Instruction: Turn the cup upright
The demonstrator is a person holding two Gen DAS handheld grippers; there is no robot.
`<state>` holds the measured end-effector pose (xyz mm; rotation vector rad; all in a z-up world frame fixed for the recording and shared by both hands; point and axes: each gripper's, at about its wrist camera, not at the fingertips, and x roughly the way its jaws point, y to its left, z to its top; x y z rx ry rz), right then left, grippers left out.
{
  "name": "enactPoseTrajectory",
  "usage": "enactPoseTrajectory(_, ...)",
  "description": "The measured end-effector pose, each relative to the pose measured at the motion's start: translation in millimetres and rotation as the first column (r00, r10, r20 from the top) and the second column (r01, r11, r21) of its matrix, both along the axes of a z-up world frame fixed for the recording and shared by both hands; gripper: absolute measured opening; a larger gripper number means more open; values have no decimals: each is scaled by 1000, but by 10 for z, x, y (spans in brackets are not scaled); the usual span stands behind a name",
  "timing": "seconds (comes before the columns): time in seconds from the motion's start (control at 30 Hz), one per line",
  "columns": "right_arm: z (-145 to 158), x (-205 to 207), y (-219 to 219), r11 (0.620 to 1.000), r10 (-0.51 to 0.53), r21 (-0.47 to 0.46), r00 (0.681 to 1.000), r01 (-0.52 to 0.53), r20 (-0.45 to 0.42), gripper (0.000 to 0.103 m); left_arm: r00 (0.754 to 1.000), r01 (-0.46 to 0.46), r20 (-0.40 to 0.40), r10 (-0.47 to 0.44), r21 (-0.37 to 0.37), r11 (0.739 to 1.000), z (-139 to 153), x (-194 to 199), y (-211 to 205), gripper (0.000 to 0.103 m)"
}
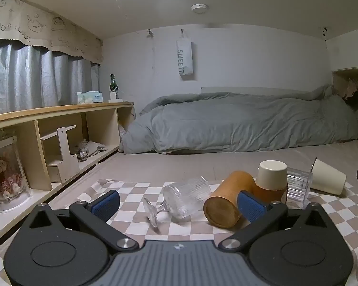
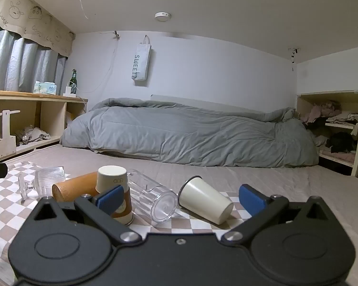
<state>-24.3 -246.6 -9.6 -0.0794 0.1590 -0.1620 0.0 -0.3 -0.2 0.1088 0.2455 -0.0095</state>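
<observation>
Several cups lie on a checkered cloth (image 1: 131,224). A ribbed glass goblet (image 1: 179,200) lies on its side, also in the right wrist view (image 2: 45,182). An orange-brown cup (image 1: 226,200) lies on its side beside it (image 2: 71,189). A cream paper cup (image 1: 272,178) stands upside down on a brown-sleeved cup (image 2: 111,178). A clear plastic cup (image 2: 155,197) and a cream cup (image 2: 205,200) lie on their sides. My left gripper (image 1: 179,205) is open, the goblet between its fingers. My right gripper (image 2: 181,200) is open around the clear and cream cups.
A grey duvet (image 2: 191,138) lies across the bed behind the cloth. Wooden shelving (image 1: 59,131) runs along the left; a closet shelf with clothes (image 2: 334,131) is at right. A green bottle (image 1: 113,83) stands on the shelf top.
</observation>
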Motion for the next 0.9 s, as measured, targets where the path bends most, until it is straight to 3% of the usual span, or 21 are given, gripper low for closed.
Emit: enactPoseTrajectory(0.9, 13, -33, 3, 1000, 1, 2, 1000, -1, -10, 103, 1000, 5, -25, -5, -23, 1000, -101, 71, -40, 103)
